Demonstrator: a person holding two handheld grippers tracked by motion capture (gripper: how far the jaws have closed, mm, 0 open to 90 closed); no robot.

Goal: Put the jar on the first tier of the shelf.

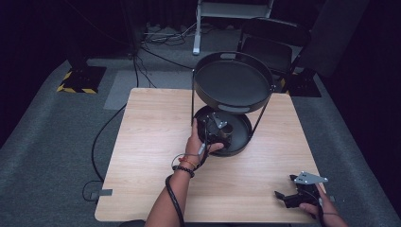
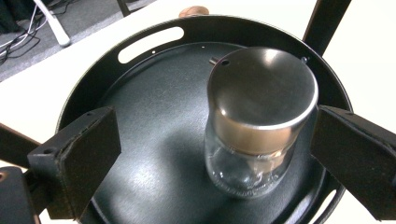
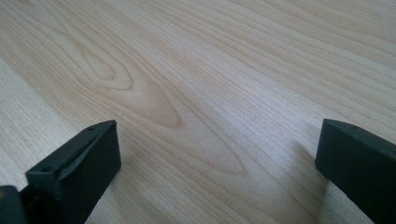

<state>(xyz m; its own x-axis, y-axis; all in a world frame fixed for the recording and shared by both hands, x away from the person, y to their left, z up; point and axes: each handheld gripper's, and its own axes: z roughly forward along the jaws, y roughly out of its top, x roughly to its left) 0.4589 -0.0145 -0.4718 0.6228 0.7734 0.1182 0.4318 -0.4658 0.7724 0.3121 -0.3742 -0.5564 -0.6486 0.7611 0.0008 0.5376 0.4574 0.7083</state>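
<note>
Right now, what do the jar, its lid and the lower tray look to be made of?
Jar: clear glass by the look, see-through with bright glints, though clear plastic cannot be ruled out.
Lid: brushed metal, probably steel, with a soft silvery sheen.
Lower tray: likely painted or powder-coated metal, matt black with a fine grainy texture and cut-out handles.

No text, label, brand name or number can be read in any view. The only sign to be seen is the yellow-and-black diagonal warning striping (image 1: 75, 88) laid along the edge of a dark floor plate (image 1: 82, 75), at about ten o'clock from the pale wooden bench (image 1: 156, 142).
</note>
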